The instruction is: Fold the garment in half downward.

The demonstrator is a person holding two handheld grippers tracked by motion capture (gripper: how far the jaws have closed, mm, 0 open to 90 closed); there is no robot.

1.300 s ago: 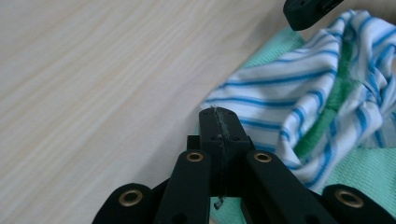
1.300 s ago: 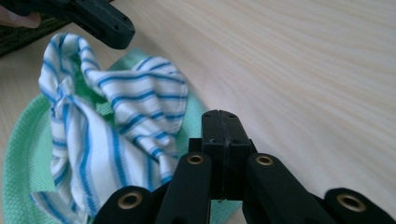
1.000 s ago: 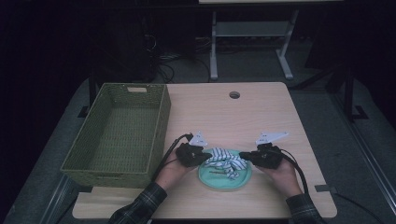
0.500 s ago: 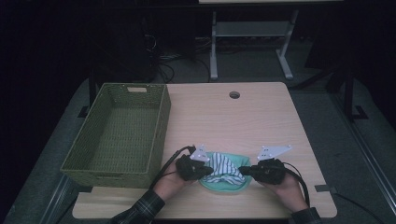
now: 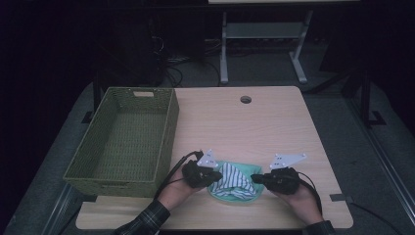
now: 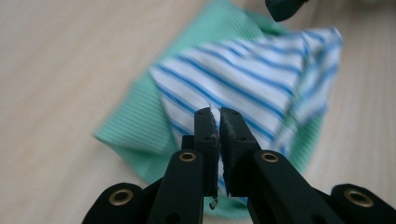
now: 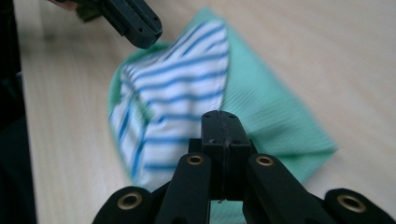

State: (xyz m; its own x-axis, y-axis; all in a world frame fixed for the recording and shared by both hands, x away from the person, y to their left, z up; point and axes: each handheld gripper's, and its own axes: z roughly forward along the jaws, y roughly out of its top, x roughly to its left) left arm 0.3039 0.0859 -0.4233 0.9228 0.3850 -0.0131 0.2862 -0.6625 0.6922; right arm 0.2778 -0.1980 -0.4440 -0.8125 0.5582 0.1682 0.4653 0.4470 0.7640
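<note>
We count two cloths, a striped cloth lying on a green cloth at the table's near edge, one basket, two grippers. The left gripper has just been parting its jaws, a slit between them, cloth at the tips; the right gripper is clamped on cloth. Compared with earlier, both hands sit nearer us.

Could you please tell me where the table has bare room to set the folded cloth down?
Bare wood lies between the green woven basket and the round cable hole, and along the right edge. The near edge is crowded by the green-and-striped cloth and both grippers.
</note>
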